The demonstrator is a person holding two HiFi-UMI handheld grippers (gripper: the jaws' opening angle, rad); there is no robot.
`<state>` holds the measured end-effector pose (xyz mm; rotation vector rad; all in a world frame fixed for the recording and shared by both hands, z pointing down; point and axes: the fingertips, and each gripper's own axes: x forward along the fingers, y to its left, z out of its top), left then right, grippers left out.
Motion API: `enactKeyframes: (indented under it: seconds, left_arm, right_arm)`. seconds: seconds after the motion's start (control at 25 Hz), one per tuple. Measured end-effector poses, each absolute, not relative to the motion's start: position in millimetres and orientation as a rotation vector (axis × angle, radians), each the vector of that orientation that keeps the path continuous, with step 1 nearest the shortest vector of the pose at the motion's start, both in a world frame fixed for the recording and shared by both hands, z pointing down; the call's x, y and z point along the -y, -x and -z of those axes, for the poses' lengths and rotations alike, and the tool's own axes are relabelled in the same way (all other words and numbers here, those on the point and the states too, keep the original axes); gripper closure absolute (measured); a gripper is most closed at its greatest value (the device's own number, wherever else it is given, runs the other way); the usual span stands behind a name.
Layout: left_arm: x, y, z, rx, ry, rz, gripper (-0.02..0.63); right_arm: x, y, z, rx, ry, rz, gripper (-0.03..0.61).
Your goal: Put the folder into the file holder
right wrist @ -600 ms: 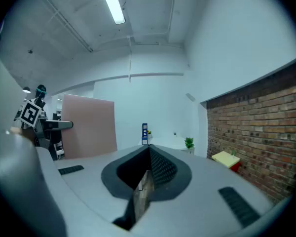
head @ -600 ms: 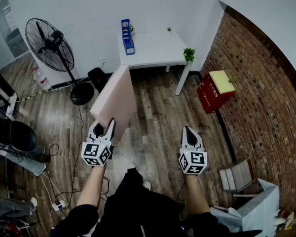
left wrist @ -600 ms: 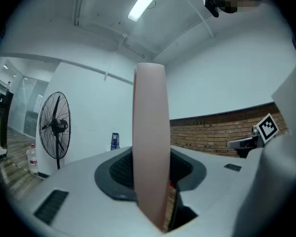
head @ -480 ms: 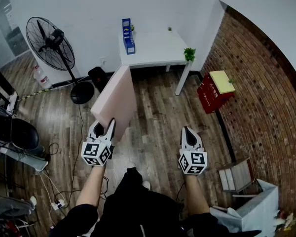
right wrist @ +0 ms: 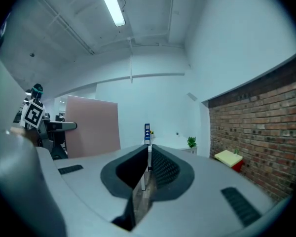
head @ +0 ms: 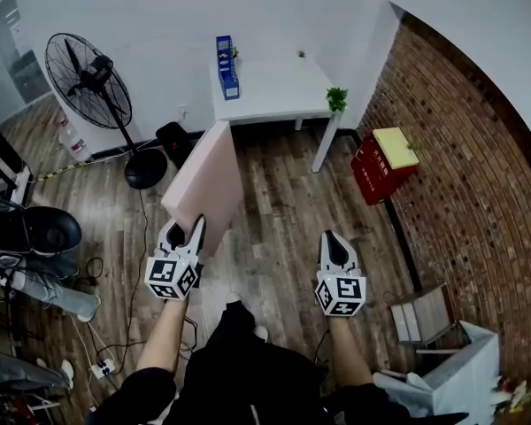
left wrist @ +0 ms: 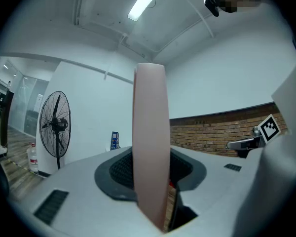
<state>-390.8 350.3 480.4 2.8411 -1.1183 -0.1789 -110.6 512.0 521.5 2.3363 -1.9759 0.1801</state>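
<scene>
A pale pink folder (head: 208, 180) stands on edge above the wooden floor, and my left gripper (head: 184, 228) is shut on its lower near corner. In the left gripper view the folder (left wrist: 150, 142) rises edge-on between the two jaws. My right gripper (head: 334, 239) hangs over the floor to the right, shut and with nothing in it. The blue file holder (head: 225, 65) stands upright on the left end of the white table (head: 274, 87) far ahead. From the right gripper view the folder (right wrist: 93, 127) is at the left and the file holder (right wrist: 147, 132) is straight ahead.
A black standing fan (head: 88, 82) is at the far left, with a black chair (head: 26, 233) and floor cables nearer. A small plant (head: 337, 98) sits on the table's right corner. A red box with a yellow top (head: 385, 162) stands against the brick wall.
My right gripper has drifted slightly left. The left gripper and the folder stay where they were.
</scene>
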Motion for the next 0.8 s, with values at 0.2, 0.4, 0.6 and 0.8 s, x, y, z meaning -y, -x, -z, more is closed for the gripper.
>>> enactKeyframes:
  seconds: [0.2, 0.4, 0.6, 0.8]
  left_arm:
    - [-341.8, 385.4, -485.0, 1.111, -2.842, 0.169, 0.435]
    - [-314.6, 375.2, -487.4, 1.125, -2.831, 0.17, 0.436]
    - [-265.2, 348.4, -494.3, 1.109, -2.829, 0.154, 0.435]
    - [-197.6, 316.3, -499.6, 1.11, -2.819, 0.157, 0.435]
  right_arm:
    - [-502.8, 105.8, -529.4, 1.971, -2.336, -0.198, 0.565]
    - [-477.5, 92.7, -532.1, 1.962, -2.34, -0.205, 0.572]
    - [-430.7, 67.7, -538.1, 1.948, -2.335, -0.234, 0.572]
    - [-364.8, 36.2, -541.4, 1.942, -2.311, -0.252, 0.572]
